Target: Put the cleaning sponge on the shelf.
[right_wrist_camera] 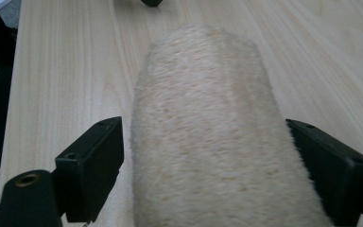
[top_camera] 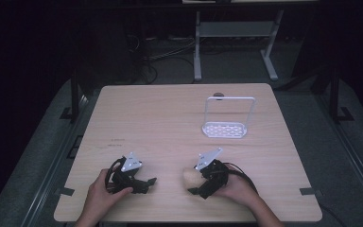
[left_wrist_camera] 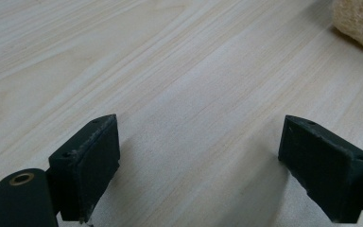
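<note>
Pale wood-grain table, rough beige loaf-shaped sponge between parted right claw, left claw apart.

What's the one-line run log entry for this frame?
left gripper: open, empty, over table | right gripper: jaws astride beige fuzzy roll, left pad clear of it | white rack: far side, untouched

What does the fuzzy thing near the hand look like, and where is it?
Find the wooden table, then its near edge, where the right gripper is. Between its jaws lies a loofah sponge: pale beige, rough, log-shaped. Everything else nearby is black or white.
</note>
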The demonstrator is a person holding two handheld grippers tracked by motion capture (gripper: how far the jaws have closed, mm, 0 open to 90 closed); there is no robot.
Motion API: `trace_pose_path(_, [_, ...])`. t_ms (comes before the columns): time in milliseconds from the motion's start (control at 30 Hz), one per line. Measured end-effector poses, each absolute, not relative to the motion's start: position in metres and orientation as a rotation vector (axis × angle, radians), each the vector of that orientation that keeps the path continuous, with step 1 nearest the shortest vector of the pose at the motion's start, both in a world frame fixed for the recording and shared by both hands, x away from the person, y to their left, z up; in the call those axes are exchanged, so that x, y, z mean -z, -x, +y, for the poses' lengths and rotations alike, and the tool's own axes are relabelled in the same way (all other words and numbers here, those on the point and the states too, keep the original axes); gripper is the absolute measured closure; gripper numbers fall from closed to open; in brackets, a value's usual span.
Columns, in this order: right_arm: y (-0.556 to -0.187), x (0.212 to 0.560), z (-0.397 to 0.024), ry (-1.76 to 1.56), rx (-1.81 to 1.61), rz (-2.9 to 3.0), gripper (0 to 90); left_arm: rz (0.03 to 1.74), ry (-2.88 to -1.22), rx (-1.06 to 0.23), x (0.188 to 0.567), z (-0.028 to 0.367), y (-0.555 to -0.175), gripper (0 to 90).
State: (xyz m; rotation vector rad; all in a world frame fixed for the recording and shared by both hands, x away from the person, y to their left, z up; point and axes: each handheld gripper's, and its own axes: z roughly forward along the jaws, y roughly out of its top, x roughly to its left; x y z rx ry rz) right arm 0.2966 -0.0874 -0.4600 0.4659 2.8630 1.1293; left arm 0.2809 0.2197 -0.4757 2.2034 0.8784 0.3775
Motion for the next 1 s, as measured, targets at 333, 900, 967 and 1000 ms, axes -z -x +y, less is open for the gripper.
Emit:
trace_pose_path(333, [-0.2974,0.4601,-0.089,-0.472,-1.136,2.848,21.3,0.878,-2.203,-0.378,0.4758,0.2197,-0.2809,12.8])
trace_pose_path(900, [-0.2965,0.458,-0.0927,-0.495,-1.167,2.832,26.1,0.878,-2.204,-0.378,0.4757,0.2198,-0.2809,12.8])
trace_pose_path(967, [-0.2972,0.4563,-0.0955,-0.51,-1.175,2.821,26.2,0.878,-2.204,-0.378,0.4757,0.2198,-0.2809,12.8])
trace_pose_path(1000, [-0.2972,0.4556,-0.0967,-0.517,-1.175,2.819,26.2,0.879,-2.204,-0.378,0.4757,0.2197,-0.2809,12.8])
